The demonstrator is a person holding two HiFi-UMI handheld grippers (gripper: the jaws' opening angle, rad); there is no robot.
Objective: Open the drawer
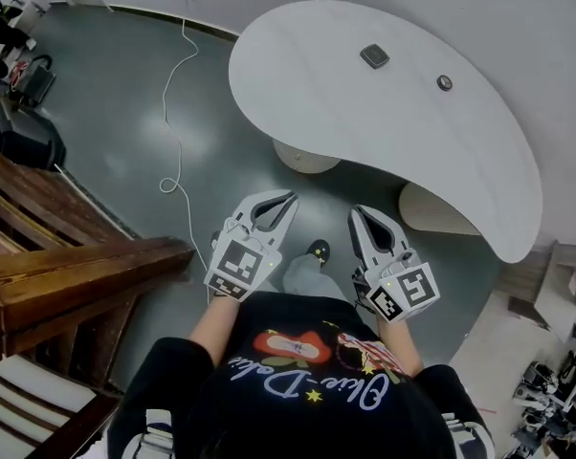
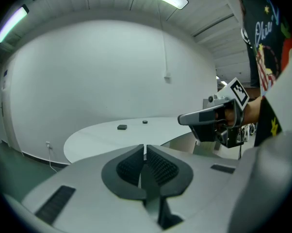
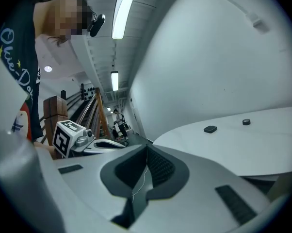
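No drawer shows in any view. I stand before a white curved table [image 1: 345,113], with both grippers held out side by side over the grey floor. My left gripper [image 1: 290,199] has its jaws pressed together with nothing between them, as the left gripper view [image 2: 144,149] confirms. My right gripper [image 1: 357,214] is likewise shut and empty [image 3: 147,150]. Each gripper shows in the other's view: the right gripper [image 2: 182,119] off to the right, the left gripper [image 3: 118,144] to the left. The table [image 2: 102,136] lies just beyond both sets of tips.
A small dark square block [image 1: 374,56] and a round dark knob [image 1: 444,82] sit on the table. Two pale pedestals [image 1: 305,154] stand under it. A white cable [image 1: 178,94] trails over the floor. Wooden stairs [image 1: 68,271] rise at the left. Gear [image 1: 546,381] clutters the lower right.
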